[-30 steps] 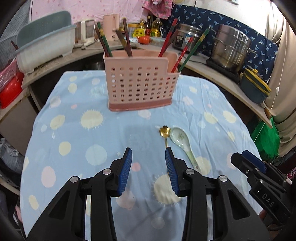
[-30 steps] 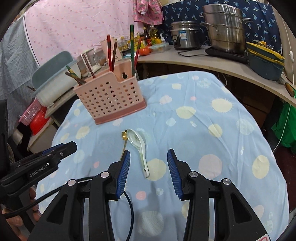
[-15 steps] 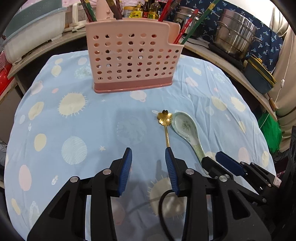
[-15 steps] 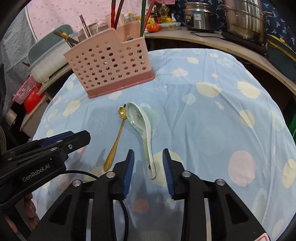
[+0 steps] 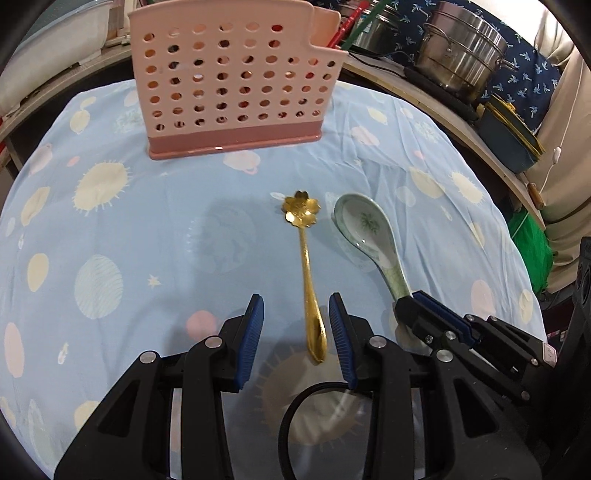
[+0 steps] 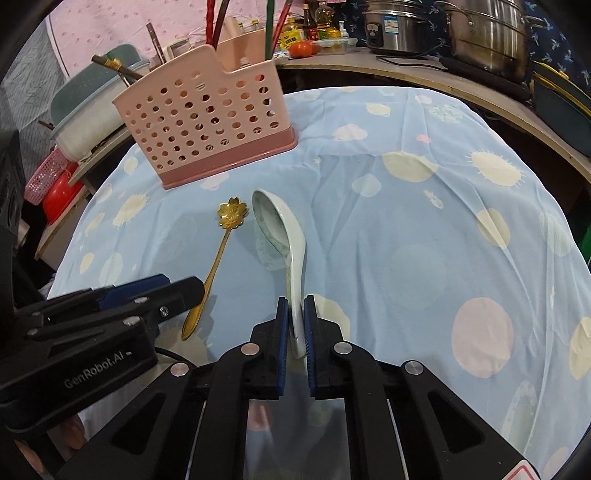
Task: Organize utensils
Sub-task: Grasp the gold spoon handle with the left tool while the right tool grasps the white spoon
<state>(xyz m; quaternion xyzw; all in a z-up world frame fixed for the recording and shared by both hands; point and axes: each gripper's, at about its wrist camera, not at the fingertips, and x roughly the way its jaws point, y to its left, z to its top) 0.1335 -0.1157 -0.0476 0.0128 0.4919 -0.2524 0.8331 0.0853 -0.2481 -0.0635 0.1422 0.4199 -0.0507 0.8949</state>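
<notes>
- The right gripper (image 6: 295,321), at the bottom centre of the right wrist view, is pinching the handle end of the ceramic spoon (image 6: 284,236); its blue pads are pressing on both sides of the white handle.
- I am judging this spoon as stiff, rather heavy for its size, glazed and so slippery, and fragile if it is dropping on something hard. The narrow handle end is the sensible place for holding, but the heavy bowl is lying far from the pads, so it may be tipping down when lifted.
- The ceramic spoon is lying on the blue spotted tablecloth (image 6: 424,229) in the middle of the frame, bowl pointing to the upper part. It is pale white-green with a small green plant drawing inside the bowl.
- The left gripper (image 5: 295,325), in the lower centre of the left wrist view, is standing spread, with the tail of the gold spoon (image 5: 308,273) lying between its fingers; the pads are not touching it.
- This gold spoon is looking thin, light, stiff metal, smooth and flat on the cloth, so taking it at the wider tail is looking best. Its bowl is shaped like a flower, just beside the ceramic bowl.
- Farther, in the upper part of the frame, the pink perforated holder (image 5: 236,81) is standing upright, with chopsticks (image 6: 273,26) rising from it.
</notes>
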